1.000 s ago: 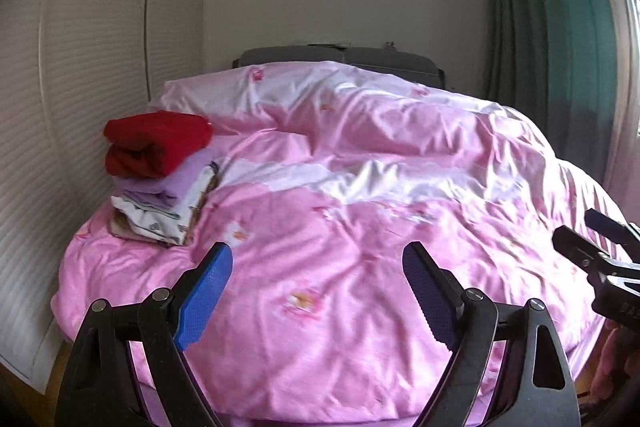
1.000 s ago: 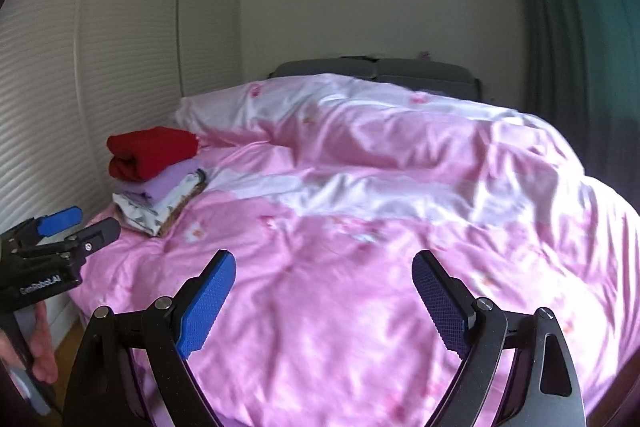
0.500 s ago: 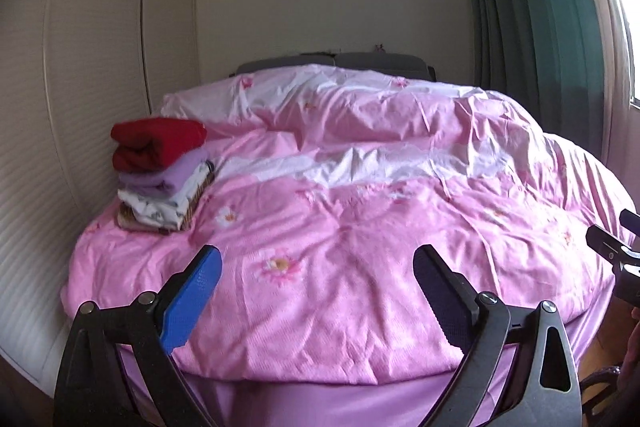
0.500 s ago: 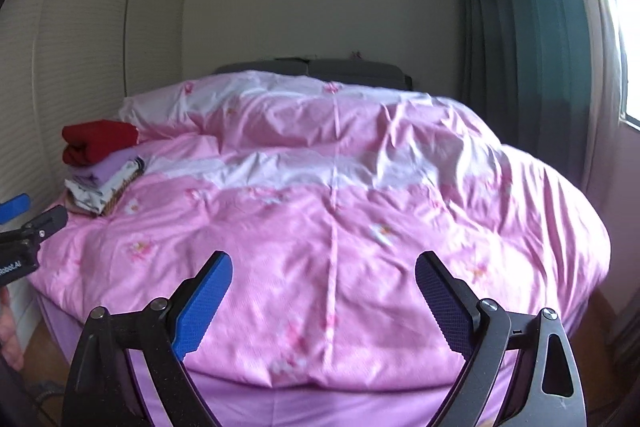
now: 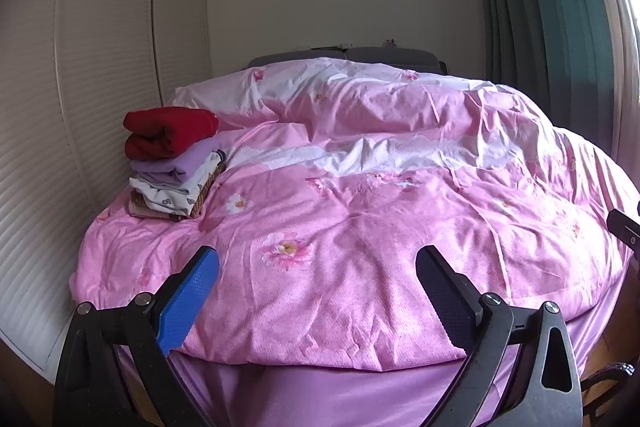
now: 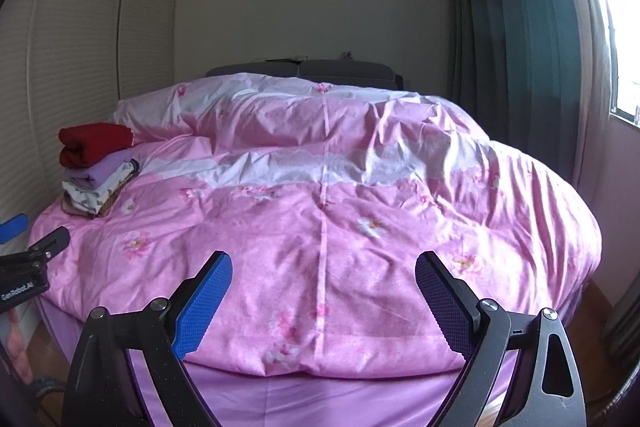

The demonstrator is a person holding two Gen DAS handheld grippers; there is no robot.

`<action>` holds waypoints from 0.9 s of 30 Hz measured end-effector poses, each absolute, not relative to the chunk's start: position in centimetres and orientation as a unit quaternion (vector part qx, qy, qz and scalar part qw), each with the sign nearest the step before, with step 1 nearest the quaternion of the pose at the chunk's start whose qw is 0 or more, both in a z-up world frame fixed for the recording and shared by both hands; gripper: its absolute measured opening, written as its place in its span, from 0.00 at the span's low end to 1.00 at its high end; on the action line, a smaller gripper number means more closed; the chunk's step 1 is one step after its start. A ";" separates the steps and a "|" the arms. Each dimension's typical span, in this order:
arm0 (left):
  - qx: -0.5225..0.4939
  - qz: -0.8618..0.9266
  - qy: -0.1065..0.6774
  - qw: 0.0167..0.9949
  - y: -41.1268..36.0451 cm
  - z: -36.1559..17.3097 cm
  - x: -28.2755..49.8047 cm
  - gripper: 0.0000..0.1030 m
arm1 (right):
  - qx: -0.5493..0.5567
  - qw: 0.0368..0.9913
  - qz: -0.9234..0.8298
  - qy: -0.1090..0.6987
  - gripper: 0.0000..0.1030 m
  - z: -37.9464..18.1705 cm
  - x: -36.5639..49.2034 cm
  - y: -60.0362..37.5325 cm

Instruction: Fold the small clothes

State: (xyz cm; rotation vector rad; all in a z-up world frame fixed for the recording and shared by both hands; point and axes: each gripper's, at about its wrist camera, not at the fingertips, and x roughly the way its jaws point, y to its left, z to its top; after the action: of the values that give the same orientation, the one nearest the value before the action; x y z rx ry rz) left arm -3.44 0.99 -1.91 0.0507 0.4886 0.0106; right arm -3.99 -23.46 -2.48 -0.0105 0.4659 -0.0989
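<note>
A stack of folded clothes (image 5: pixel 176 163) sits on the left side of the pink bed, also shown in the right wrist view (image 6: pixel 96 175). A red garment (image 5: pixel 170 131) lies on top, a lilac one and a white patterned one below. My left gripper (image 5: pixel 318 291) is open and empty, held off the foot of the bed. My right gripper (image 6: pixel 324 295) is open and empty too, also back from the bed's foot. The left gripper shows at the left edge of the right wrist view (image 6: pixel 28 255). No loose garment is in view.
The bed has a rumpled pink floral duvet (image 5: pixel 360 227) with a purple sheet below (image 6: pixel 320 395). White louvred wardrobe doors (image 5: pixel 80 107) stand close on the left. Green curtains (image 6: pixel 520 67) and a window (image 6: pixel 628 27) are on the right. A grey headboard (image 5: pixel 360 57) stands at the back.
Both grippers have pulled back from over the bed to beyond its foot, so the whole duvet and sheet edge now show. Both stayed open and empty.
</note>
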 end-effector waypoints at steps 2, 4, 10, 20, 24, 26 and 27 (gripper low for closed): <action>0.024 0.007 0.243 0.970 1.1 -2.0 -3.4 0.97 | -0.003 0.971 -0.046 0.234 0.91 -2.6 -4.0 -23.4; 0.024 0.007 0.244 0.969 1.1 -2.0 -3.3 0.97 | -0.005 0.971 -0.045 0.235 0.91 -2.7 -4.1 -23.2; 0.024 0.008 0.244 0.969 1.0 -2.1 -3.3 0.97 | -0.005 0.971 -0.044 0.235 0.91 -2.7 -4.0 -23.3; 0.025 0.007 0.244 0.969 1.0 -2.1 -3.3 0.97 | -0.005 0.971 -0.047 0.233 0.91 -2.7 -4.0 -23.5; 0.024 0.008 0.243 0.970 0.9 -2.0 -3.3 0.97 | -0.005 0.972 -0.049 0.231 0.91 -2.5 -4.0 -23.6; 0.024 0.008 0.244 0.969 0.9 -2.0 -3.4 0.97 | -0.004 0.972 -0.048 0.232 0.91 -2.5 -4.0 -23.6; 0.024 0.008 0.244 0.969 0.9 -2.0 -3.4 0.97 | -0.004 0.972 -0.049 0.231 0.91 -2.5 -4.0 -23.6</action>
State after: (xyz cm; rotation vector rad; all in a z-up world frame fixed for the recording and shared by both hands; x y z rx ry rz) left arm -3.35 0.95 -1.98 0.0488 0.4931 0.0162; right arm -3.98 -23.64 -2.48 -0.0081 0.4673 -0.0983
